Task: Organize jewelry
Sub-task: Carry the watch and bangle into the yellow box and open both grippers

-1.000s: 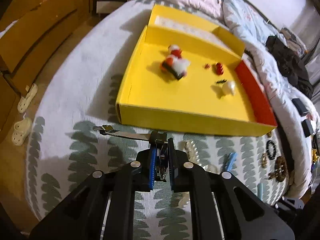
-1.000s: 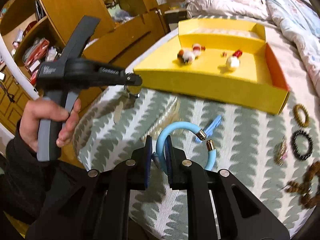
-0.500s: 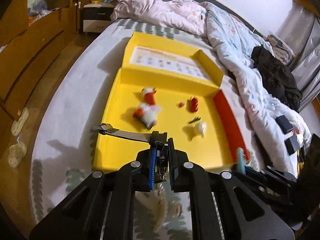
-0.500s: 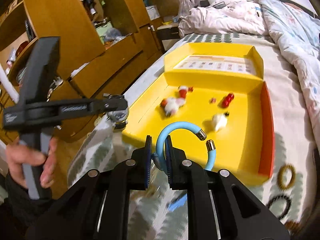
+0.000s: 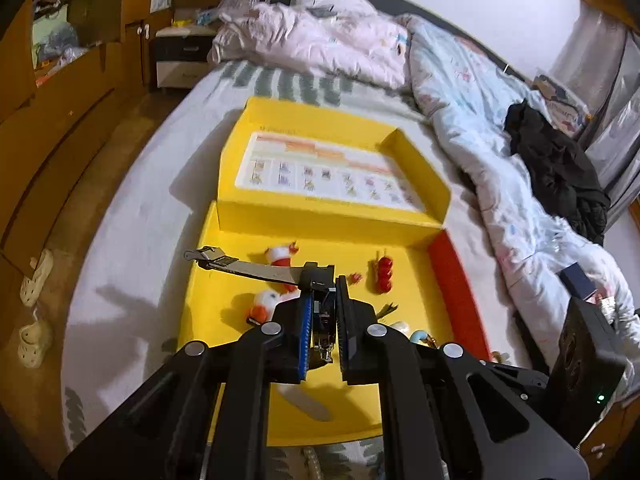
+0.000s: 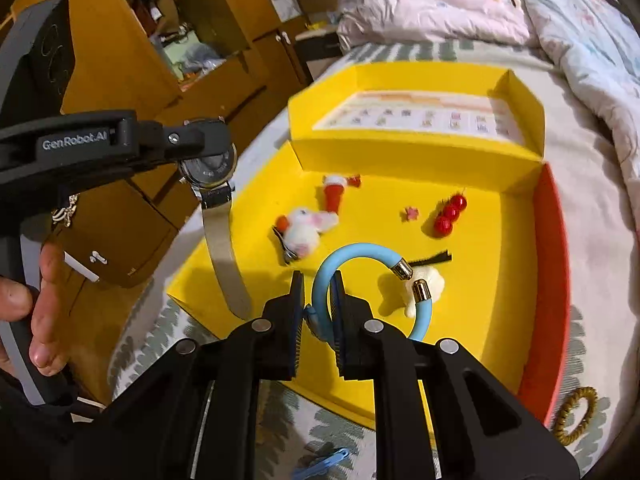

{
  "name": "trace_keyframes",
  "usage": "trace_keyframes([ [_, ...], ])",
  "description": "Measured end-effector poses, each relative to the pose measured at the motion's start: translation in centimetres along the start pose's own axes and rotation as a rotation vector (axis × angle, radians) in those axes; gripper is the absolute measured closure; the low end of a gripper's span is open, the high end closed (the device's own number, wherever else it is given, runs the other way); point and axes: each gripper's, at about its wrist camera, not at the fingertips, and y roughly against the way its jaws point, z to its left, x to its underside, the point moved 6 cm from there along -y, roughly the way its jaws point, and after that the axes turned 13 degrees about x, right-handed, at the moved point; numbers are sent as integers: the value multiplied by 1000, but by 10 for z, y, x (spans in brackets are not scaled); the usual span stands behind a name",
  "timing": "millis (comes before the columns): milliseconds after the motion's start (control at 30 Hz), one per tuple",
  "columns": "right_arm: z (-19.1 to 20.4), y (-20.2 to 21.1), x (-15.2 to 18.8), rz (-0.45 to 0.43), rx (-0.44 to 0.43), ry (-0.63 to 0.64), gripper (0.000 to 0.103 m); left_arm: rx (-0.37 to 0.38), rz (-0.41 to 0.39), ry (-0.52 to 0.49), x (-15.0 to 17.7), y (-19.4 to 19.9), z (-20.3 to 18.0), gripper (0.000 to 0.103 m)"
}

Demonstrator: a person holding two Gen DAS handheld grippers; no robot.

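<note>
Your left gripper [image 5: 322, 312] clamps a silver metal wristwatch [image 6: 208, 168] by its heavy case; the strap dangles limp below. Your right gripper [image 6: 317, 300] pinches a stiff, light blue open bangle [image 6: 360, 250] just above the yellow cardboard tray [image 6: 480, 320]; grip its band mid-curve.

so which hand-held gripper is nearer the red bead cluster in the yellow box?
Right. The right hand-held gripper hovers over the box's near middle; the left one is over the far-left edge from the red bead cluster.

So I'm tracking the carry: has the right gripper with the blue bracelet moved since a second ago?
Yes. The right gripper, shut on the blue bracelet, has moved forward from the patterned bedspread to over the yellow tray.
</note>
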Motion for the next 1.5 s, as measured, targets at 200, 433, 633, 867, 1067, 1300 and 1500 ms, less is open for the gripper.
trace_keyframes([
  [200,-5,-18,12,41,-1,-3,89,-48,112,2,29,-38,12,92],
  [433,-9,-33,21,81,22,-3,89,-74,171,1,48,-58,19,92],
  [633,-14,-46,25,110,53,1,88,-68,178,-4,51,-64,20,92],
  [867,-19,-47,25,95,88,2,82,-68,186,-12,54,-74,23,90],
  [1067,-27,-29,21,72,89,-24,80,-72,140,-52,46,-61,13,73],
  [1300,-38,19,13,-8,91,-52,78,-59,54,-38,33,-22,14,53],
  [1500,-50,71,19,-105,110,-75,47,-60,-45,30,32,39,41,44],
])
